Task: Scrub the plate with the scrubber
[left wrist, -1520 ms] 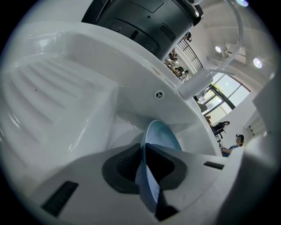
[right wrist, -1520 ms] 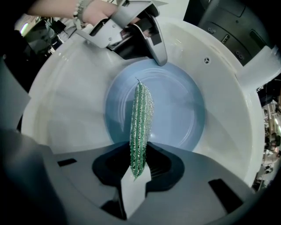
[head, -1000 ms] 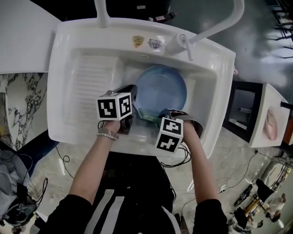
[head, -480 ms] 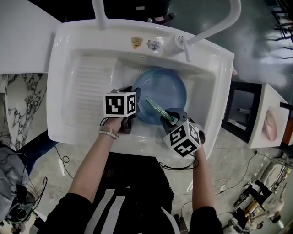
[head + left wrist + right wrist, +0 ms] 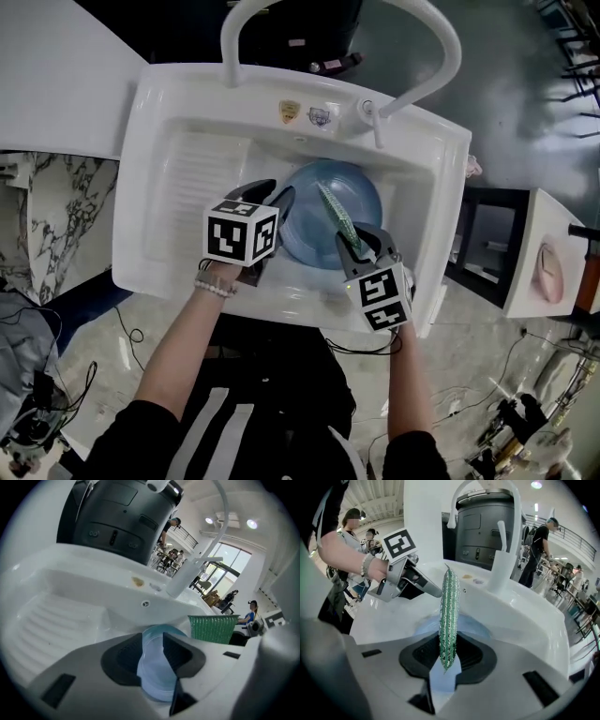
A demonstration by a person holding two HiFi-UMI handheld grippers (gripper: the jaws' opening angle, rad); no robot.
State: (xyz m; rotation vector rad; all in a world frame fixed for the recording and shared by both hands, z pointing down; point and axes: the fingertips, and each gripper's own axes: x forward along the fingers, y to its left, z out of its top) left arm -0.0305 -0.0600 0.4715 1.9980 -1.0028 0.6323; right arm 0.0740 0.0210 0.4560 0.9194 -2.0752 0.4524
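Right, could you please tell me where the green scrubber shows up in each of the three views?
Head view: the scrubber slants over the blue plate at centre, gripped by the right tool.
Left gripper view: the scrubber is a green slab right of centre.
Right gripper view: the scrubber stands edge-on at dead centre.
Shared landmark: the blue plate.

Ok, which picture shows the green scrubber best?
The right gripper view: the scrubber stands close and centred, edge-on, pinched in the right gripper. The left gripper view shows its flat green face, with the bottom edge hidden. The head view shows only a thin green strip over the blue plate.
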